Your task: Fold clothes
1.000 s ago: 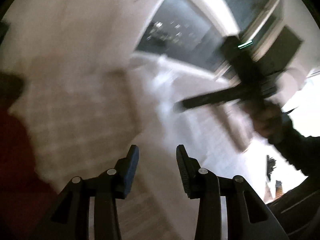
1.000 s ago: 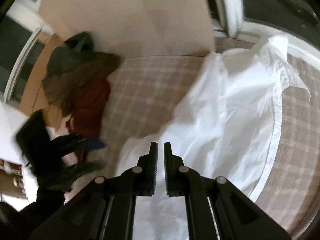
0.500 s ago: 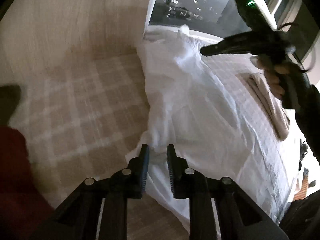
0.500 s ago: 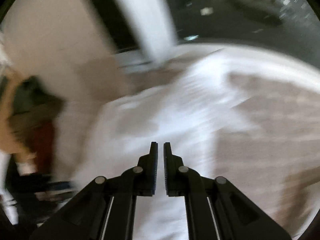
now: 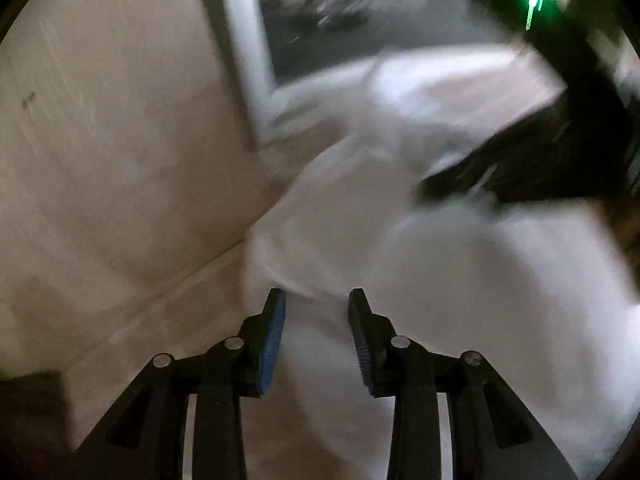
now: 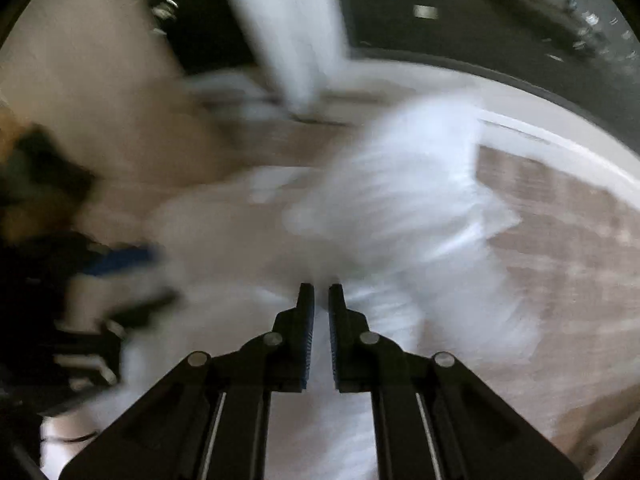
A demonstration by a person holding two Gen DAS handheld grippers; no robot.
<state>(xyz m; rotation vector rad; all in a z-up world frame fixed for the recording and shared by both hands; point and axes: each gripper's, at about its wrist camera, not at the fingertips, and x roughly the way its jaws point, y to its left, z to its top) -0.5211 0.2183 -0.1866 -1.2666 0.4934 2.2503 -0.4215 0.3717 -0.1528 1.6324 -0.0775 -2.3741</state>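
Observation:
A white shirt [image 5: 460, 280] lies spread on the beige checked bed cover, blurred by motion. My left gripper [image 5: 316, 300] is open, its blue-padded fingers [image 5: 276, 320] over the shirt's left edge, with nothing held between them. The right gripper shows in the left wrist view [image 5: 520, 160] at upper right, over the shirt's far part. In the right wrist view the shirt [image 6: 400, 208] is bunched ahead of my right gripper [image 6: 321, 294], whose jaws stand nearly together with a thin gap; I cannot tell whether cloth is pinched.
A beige wall [image 5: 120, 140] and a dark window [image 5: 340, 12] with a white frame stand behind the bed. The checked bed cover [image 6: 560, 240] shows bare at right. A dark pile of clothes [image 6: 44, 184] sits far left in the right wrist view.
Both grippers swung toward the shirt's far end by the window. The left jaws opened wider than half a second ago. The right jaws stayed nearly together.

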